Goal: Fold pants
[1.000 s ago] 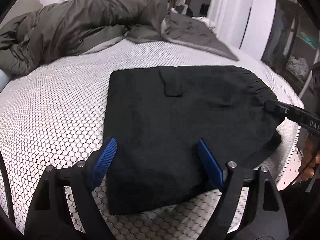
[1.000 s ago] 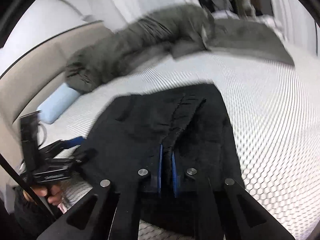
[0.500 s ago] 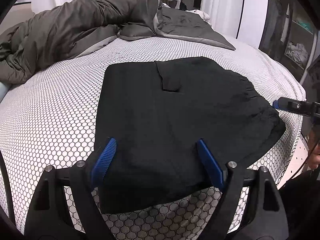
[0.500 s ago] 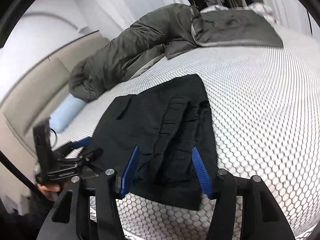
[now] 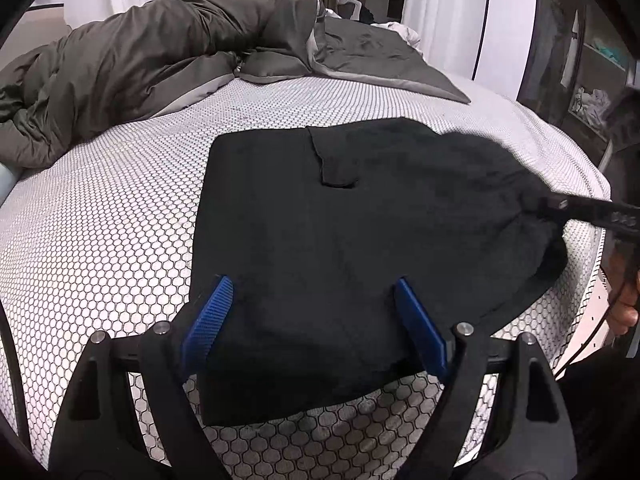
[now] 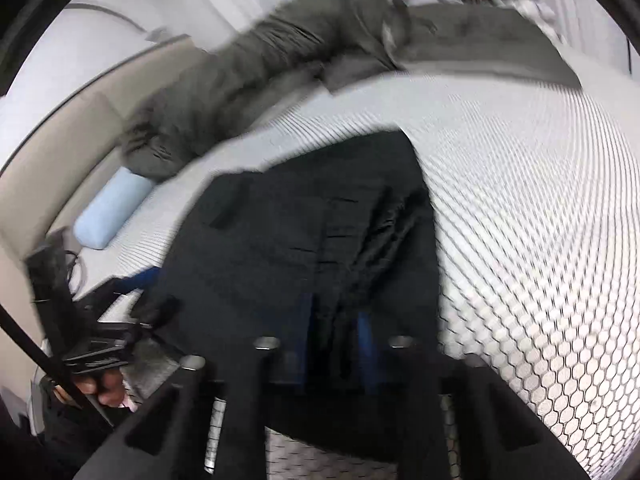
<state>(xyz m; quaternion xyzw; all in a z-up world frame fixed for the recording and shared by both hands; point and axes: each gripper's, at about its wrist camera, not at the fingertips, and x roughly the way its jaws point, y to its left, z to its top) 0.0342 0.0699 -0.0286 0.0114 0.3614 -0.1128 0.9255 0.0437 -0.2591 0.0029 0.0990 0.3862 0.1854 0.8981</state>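
Between the left gripper (image 5: 314,320)'s wide-spread blue pads, over the near hem, lie the black pants (image 5: 360,248). No legible writing shows; lettering on the right gripper (image 6: 336,344) is blurred. That gripper pinches gathered waistband fabric. Folded into a rough rectangle, the dark, matte pants stretch left to right across the honeycomb-patterned mattress (image 5: 100,240).
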